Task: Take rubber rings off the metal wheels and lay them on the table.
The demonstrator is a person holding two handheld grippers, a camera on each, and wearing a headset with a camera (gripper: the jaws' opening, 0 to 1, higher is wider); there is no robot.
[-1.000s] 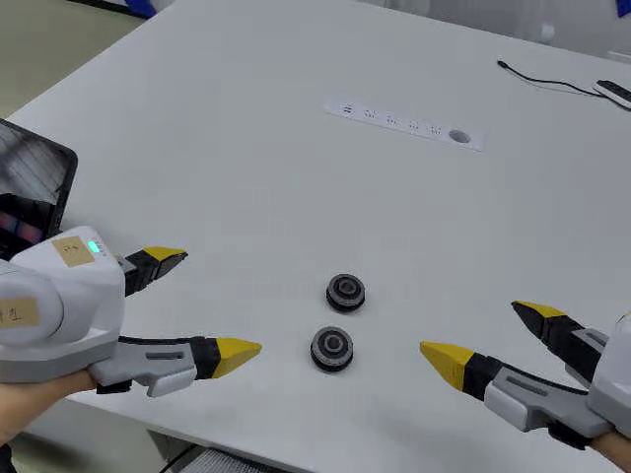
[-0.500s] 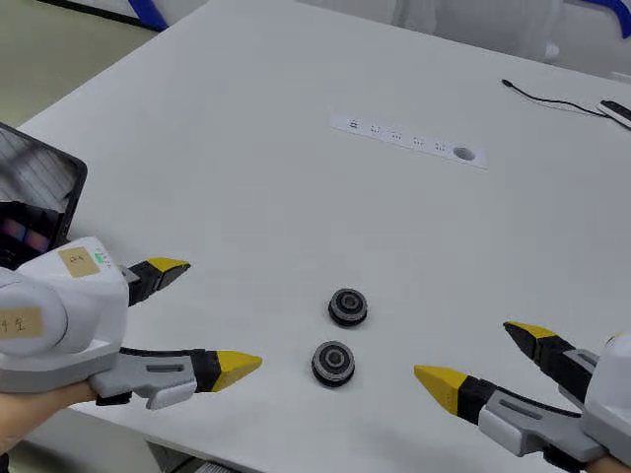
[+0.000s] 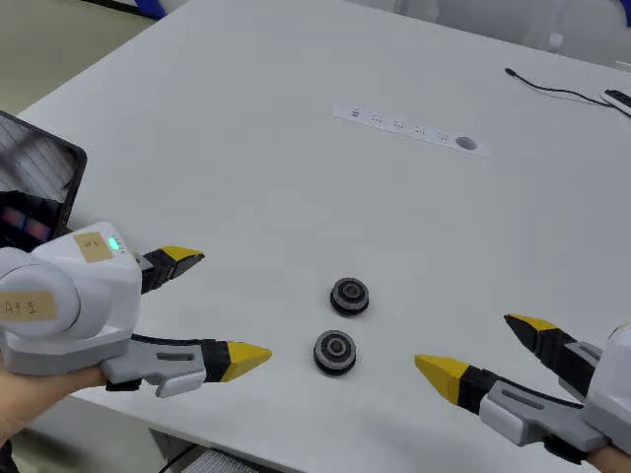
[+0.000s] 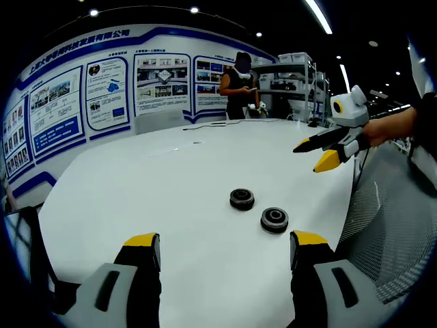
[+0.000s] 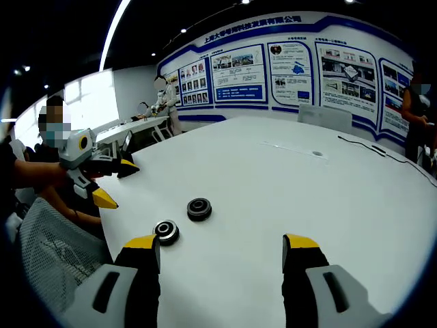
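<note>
Head view: two small metal wheels sit on the white table (image 3: 296, 177), close together but not touching. The back wheel (image 3: 349, 296) is a bit further up the table and the front wheel (image 3: 335, 352) is nearer the edge. Both look dark around the outside. The left gripper (image 3: 225, 305) hangs off to their left and the right gripper (image 3: 473, 345) off to their right, both with jaws spread wide and nothing in them. A power strip (image 3: 409, 130) lies further back, and a tablet (image 3: 35, 192) is at the left edge.

Left gripper view: its own yellow-tipped jaws gape apart over bare table. The back wheel (image 4: 242, 199) and front wheel (image 4: 274, 219) are ahead of them, well clear of the tips. The right gripper (image 4: 311, 156) hovers beyond, splayed too.

Right gripper view: same deal, jaws wide and empty. The front wheel (image 5: 166, 231) sits just past the left tip, with the back wheel (image 5: 199, 208) beside it. The left gripper (image 5: 117, 183) is across from them.
</note>
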